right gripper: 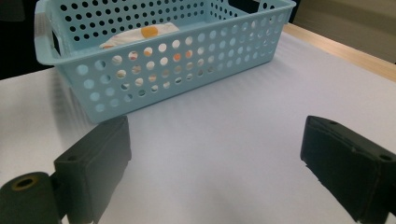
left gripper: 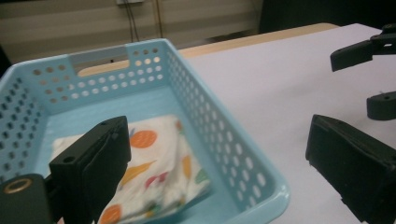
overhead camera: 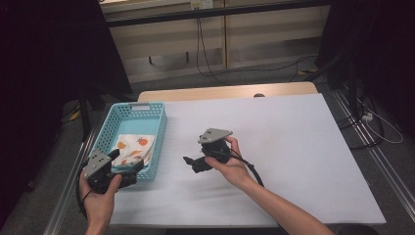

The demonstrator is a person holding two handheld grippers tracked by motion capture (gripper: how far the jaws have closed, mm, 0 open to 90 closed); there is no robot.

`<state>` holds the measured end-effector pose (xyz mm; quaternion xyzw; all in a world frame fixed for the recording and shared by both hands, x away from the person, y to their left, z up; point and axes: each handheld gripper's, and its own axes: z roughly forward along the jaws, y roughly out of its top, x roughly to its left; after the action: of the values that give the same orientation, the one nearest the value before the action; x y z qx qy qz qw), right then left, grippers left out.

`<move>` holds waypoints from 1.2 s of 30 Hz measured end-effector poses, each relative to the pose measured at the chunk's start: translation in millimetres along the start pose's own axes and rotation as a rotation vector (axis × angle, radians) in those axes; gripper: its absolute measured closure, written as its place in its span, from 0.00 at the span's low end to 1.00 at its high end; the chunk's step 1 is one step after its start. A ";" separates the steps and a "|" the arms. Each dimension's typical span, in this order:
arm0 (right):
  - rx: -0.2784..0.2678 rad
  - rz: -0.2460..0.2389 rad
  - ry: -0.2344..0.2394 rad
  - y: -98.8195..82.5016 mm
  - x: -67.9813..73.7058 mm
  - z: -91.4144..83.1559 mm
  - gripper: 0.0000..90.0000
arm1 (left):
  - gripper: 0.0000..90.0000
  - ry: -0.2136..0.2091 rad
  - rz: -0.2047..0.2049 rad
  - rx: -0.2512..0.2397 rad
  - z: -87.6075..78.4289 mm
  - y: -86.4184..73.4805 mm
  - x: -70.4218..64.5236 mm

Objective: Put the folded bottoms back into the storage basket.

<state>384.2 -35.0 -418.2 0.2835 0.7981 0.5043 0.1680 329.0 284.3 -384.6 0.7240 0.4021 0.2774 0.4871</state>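
Observation:
A light blue perforated basket (overhead camera: pixel 110 128) sits at the table's left, and a folded white cloth (overhead camera: pixel 133 149) printed with orange shapes lies inside it. My left gripper (overhead camera: pixel 128 161) is open at the basket's near end. In the left gripper view (left gripper: pixel 217 126) one jaw hangs over the cloth (left gripper: pixel 159 163) and the other over the table, straddling the basket wall (left gripper: pixel 219 140). My right gripper (overhead camera: pixel 192 164) is open and empty above the white table surface (overhead camera: pixel 293 147), pointing left at the basket (right gripper: pixel 163 70). The cloth (right gripper: pixel 140 33) shows over the rim.
A wooden strip (overhead camera: pixel 225 92) runs along the table's far edge. Cables (overhead camera: pixel 205 58) lie on the floor beyond it, and dark drapes hang at both sides. The right gripper's jaws (left gripper: pixel 352 83) show at the upper right of the left gripper view.

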 end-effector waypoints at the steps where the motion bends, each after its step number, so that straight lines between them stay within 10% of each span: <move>1: 0.002 -0.001 -0.002 -0.8 0.1 -1.7 0.09 | 0.08 -0.013 -0.010 -0.013 2.4 1.3 -2.6; 36: 0.004 0.069 -0.191 -55.5 -35.6 -92.9 0.05 | 0.06 -0.219 0.096 0.018 66.5 21.3 -77.1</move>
<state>344.8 -141.5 -428.5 0.3580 0.7693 0.4790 0.2251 348.1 182.2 -390.3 0.7726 0.3140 0.2160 0.5078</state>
